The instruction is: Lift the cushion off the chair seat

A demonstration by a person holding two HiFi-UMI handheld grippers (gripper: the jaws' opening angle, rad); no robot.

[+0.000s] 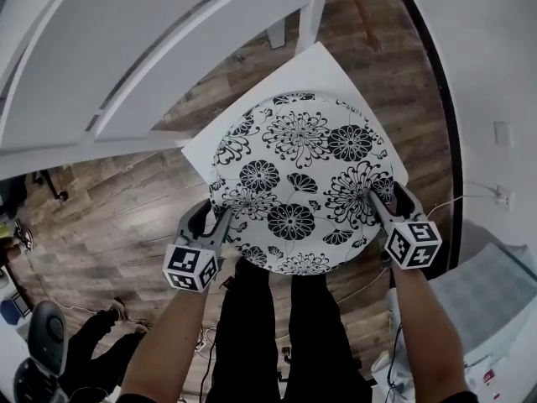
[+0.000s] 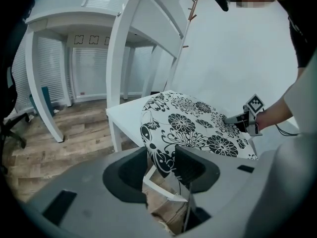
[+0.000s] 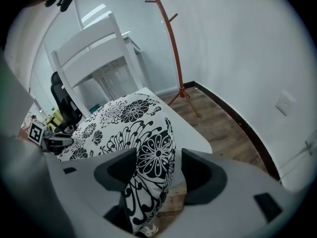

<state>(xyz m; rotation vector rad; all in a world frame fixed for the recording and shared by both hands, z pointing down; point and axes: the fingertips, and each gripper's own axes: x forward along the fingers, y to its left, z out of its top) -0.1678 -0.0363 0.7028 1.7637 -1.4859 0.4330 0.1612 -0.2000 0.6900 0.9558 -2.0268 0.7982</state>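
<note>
A round white cushion with black flowers (image 1: 302, 183) lies on the white chair seat (image 1: 200, 145), its near edge overhanging towards me. My left gripper (image 1: 214, 218) sits at the cushion's near-left rim and my right gripper (image 1: 382, 198) at its near-right rim. In the left gripper view the cushion's edge (image 2: 163, 148) stands between the jaws of the left gripper (image 2: 158, 163), with a gap to the left pad. In the right gripper view the cushion (image 3: 151, 162) hangs between the jaws of the right gripper (image 3: 158, 168), with a gap on the right side. Both grippers are open.
The chair's white back (image 3: 94, 48) rises behind the seat. A white table (image 1: 92, 65) stands at the upper left. A wooden coat stand (image 3: 171, 48) leans by the white wall. A black office chair (image 1: 42, 342) is at the lower left. The person's legs (image 1: 277, 326) are close to the seat.
</note>
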